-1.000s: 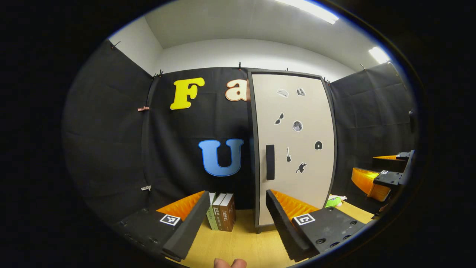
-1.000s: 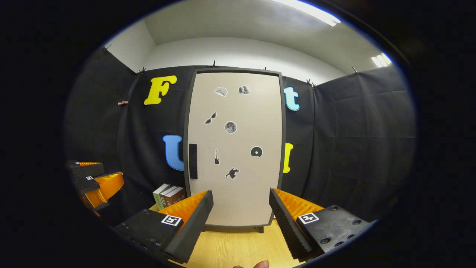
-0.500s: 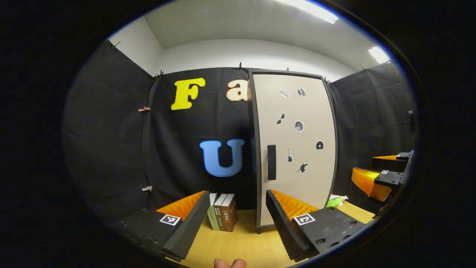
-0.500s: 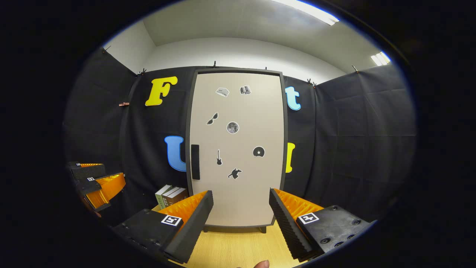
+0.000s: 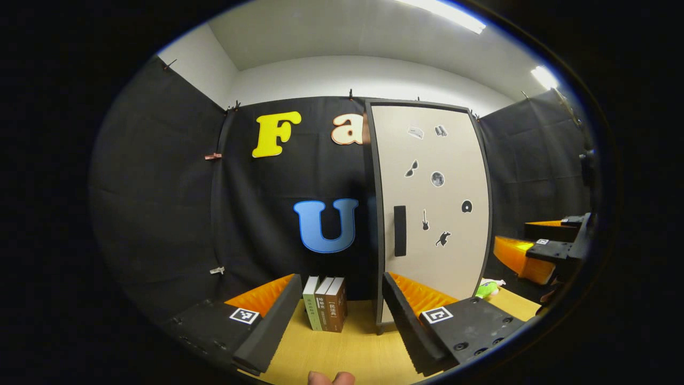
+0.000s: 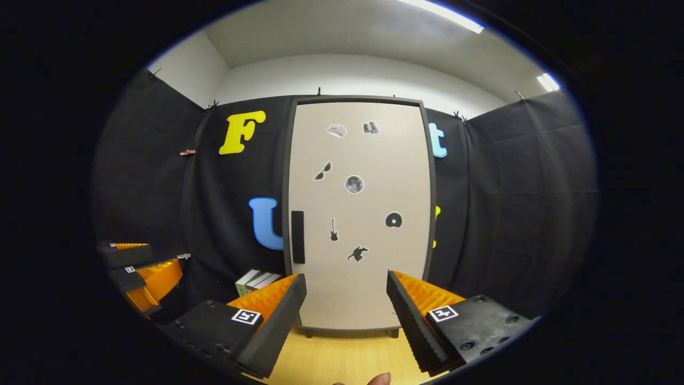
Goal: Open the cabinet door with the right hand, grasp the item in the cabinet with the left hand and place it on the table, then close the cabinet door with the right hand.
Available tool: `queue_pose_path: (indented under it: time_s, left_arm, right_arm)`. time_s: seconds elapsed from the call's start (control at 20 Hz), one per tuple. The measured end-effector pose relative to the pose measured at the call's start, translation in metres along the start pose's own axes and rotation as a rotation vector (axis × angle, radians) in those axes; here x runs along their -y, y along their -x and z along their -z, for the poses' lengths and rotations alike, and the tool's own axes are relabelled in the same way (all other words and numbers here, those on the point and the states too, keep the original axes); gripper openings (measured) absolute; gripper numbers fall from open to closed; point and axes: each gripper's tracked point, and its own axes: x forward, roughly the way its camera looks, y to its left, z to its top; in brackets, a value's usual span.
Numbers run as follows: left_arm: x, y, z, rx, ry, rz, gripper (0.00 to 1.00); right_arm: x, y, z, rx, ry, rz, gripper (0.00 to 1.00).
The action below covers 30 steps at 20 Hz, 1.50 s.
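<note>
Cabinet door (image 5: 433, 214) stands shut in the left gripper view, its dark vertical handle (image 5: 399, 231) near the door's left edge, and the cabinet rests on the wooden bench (image 5: 347, 347) just right of three upright books (image 5: 325, 310). Since a second ago the door has slid a little to the right in this view, so your left hand has drifted slightly leftward while it waits. Your left gripper (image 5: 337, 321) hangs with its jaws wide apart and nothing between them, which is right, since the item inside is hidden behind the door and cannot be reached yet. A small green object (image 5: 483, 290) lies on the bench by the cabinet's right side, and your other gripper shows at the far right edge, well apart from the door. In the right gripper view the cabinet door (image 6: 360, 214) has grown a touch larger and shifted right over the last second, so you are closing on it. The right gripper (image 6: 344, 315) is also spread wide and holds nothing. The handle (image 6: 297, 237) sits up and to the left of the gap between the jaws, still clear of them, so the opening step has not begun. Steer the right hand left and upward, I judge, until the jaws straddle the handle, before you close them. Books (image 6: 256, 280) peek past the left finger, near the path, so mind them.
</note>
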Motion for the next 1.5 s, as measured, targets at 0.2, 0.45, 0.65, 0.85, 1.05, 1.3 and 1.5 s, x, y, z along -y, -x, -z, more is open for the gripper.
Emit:
queue_pose_path:
  time_s: [0.2,0.45,0.65,0.85,1.05,1.3,1.5]
  left_arm:
    - [-0.014,0.007,0.005,-0.011,0.015,-0.023,0.95]
    - [-0.035,0.012,0.014,-0.018,0.015,-0.055,0.94]
    - [-0.048,0.011,0.024,-0.027,0.025,-0.076,0.95]
    - [-0.059,0.009,0.032,-0.038,0.011,-0.088,0.95]
    - [-0.066,0.007,0.035,-0.045,-0.002,-0.102,0.95]
    - [-0.07,0.007,0.042,-0.057,0.021,-0.105,0.95]
    - [-0.079,0.006,0.044,-0.057,0.01,-0.113,0.95]
  right_arm:
    - [-0.023,-0.037,-0.003,0.024,-0.05,-0.034,0.98]
    - [-0.046,-0.09,-0.004,0.033,-0.087,-0.049,0.97]
    - [-0.063,-0.138,-0.003,0.041,-0.094,-0.049,0.97]
    - [-0.073,-0.183,0.011,0.021,-0.09,-0.024,0.97]
    - [-0.085,-0.217,0.026,0.017,-0.057,-0.015,0.97]
    - [-0.093,-0.246,0.038,-0.003,-0.077,-0.003,0.91]
    - [-0.097,-0.253,0.038,-0.001,-0.068,0.012,0.58]
